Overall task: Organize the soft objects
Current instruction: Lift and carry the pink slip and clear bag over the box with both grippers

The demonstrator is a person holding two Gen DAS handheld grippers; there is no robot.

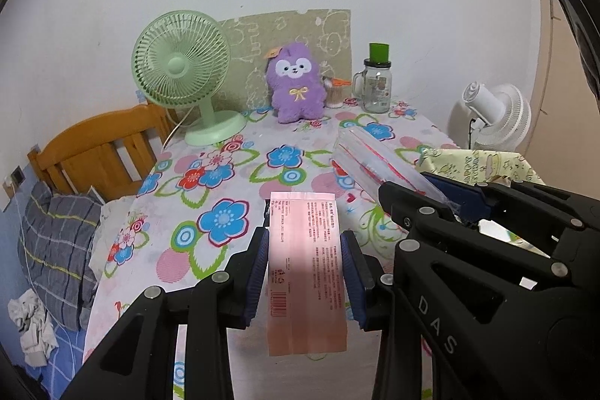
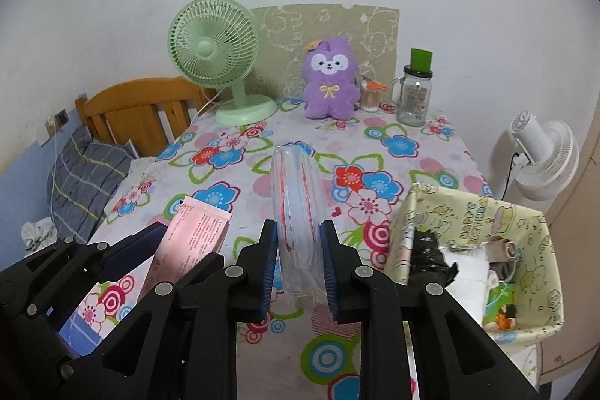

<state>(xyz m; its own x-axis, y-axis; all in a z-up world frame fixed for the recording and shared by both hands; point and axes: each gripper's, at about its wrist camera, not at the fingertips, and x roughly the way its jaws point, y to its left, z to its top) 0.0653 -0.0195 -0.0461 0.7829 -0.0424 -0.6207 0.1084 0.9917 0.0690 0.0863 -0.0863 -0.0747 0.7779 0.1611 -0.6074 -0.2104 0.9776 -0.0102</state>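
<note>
left gripper: we see its blue pads pressed on both sides of a pink packet, which it holds clear above the desk, printed side toward the camera
right gripper: we see it clamped on a clear plastic pack with red lines, which stands out forward from between the pads, above the desk
the two grippers: side by side; in the right wrist view the left gripper and its pink packet sit at lower left, and in the left wrist view the right gripper and its clear pack sit at right
box: we find a yellow cartoon-printed open box at the desk's right edge, just beside the right gripper, with black, white and small coloured items inside
purple plush toy: upright at the far edge of the desk against the wall, between a green fan and a glass jar with a green lid
desk: covered with a flowered cloth
beyond the desk: a white fan on the right, a wooden headboard on the left
</note>
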